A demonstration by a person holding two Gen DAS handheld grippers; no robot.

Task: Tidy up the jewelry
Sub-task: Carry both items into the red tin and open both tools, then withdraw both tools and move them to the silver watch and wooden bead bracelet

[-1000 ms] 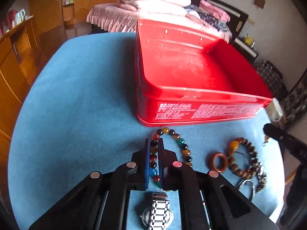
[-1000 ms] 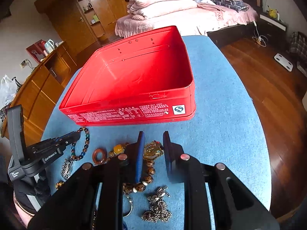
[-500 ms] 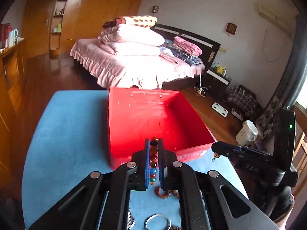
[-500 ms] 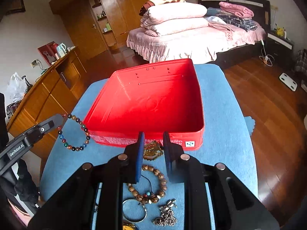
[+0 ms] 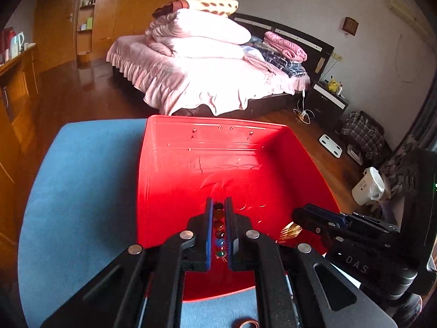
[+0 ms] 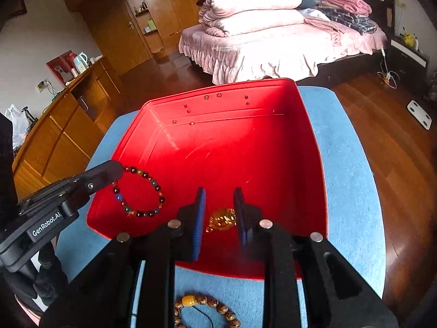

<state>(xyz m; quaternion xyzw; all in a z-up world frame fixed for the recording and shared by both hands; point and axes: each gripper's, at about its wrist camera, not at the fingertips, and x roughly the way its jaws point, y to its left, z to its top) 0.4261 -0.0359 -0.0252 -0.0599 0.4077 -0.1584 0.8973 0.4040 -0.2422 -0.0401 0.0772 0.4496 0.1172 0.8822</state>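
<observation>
A red tin box [image 5: 169,180] [image 6: 314,142] stands open on the blue table. My left gripper [image 5: 218,205] is shut on a multicoloured bead bracelet [image 5: 219,228] and holds it over the box; in the right wrist view the bracelet [image 6: 139,194] hangs from the left gripper [image 6: 116,168] inside the box's left side. My right gripper [image 6: 218,194] is open over the box's near part, and a gold pendant [image 6: 222,218] shows between its fingers, apart from both pads. In the left wrist view the right gripper [image 5: 296,214] hangs over the pendant [image 5: 289,231].
A brown bead bracelet with a yellow bead [image 6: 207,307] lies on the blue table [image 6: 352,180] in front of the box. A reddish ring [image 5: 247,322] lies at the near edge. A bed and wooden cabinets stand beyond the table.
Both grippers have lifted and moved forward over the red box. The left carried the bead bracelet up off the table. The right gripper has opened wider around the gold pendant.
</observation>
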